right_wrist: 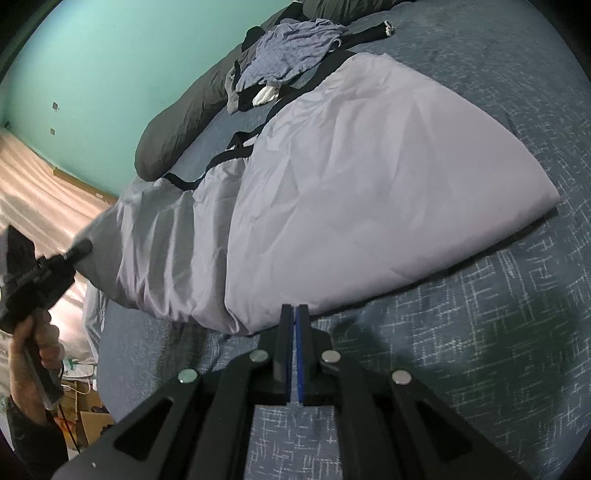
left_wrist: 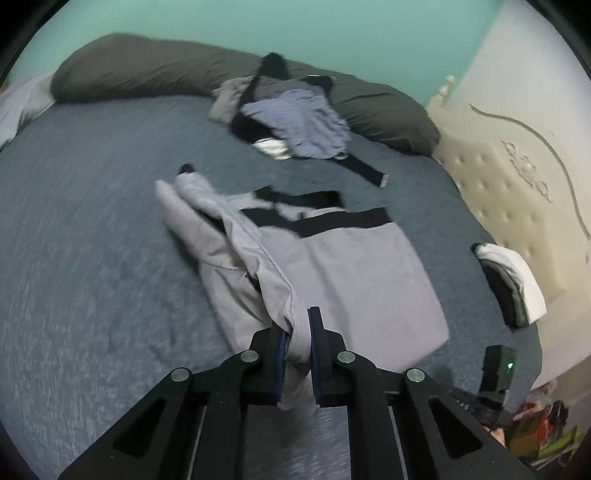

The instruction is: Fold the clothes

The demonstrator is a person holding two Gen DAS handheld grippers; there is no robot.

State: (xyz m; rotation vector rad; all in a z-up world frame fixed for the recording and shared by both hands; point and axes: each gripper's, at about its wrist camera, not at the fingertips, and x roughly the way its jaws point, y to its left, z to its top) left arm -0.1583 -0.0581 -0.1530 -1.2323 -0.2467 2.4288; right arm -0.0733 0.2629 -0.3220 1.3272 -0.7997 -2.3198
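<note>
Pale grey garment (left_wrist: 332, 266) with black trim lies on a blue-grey, white-flecked bedspread (left_wrist: 92, 221); wall (left_wrist: 332, 29) teal.

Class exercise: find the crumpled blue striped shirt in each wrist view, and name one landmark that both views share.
Left wrist: blue striped shirt upper centre, against the dark bolster pillow.
Right wrist: shirt top centre, above the grey garment.
Shared landmark: the bolster pillow.

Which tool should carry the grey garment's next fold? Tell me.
Left. The left tool already pinches the grey garment at its edge, lifted off the bed. The right tool is shut and empty beside the hem.
</note>
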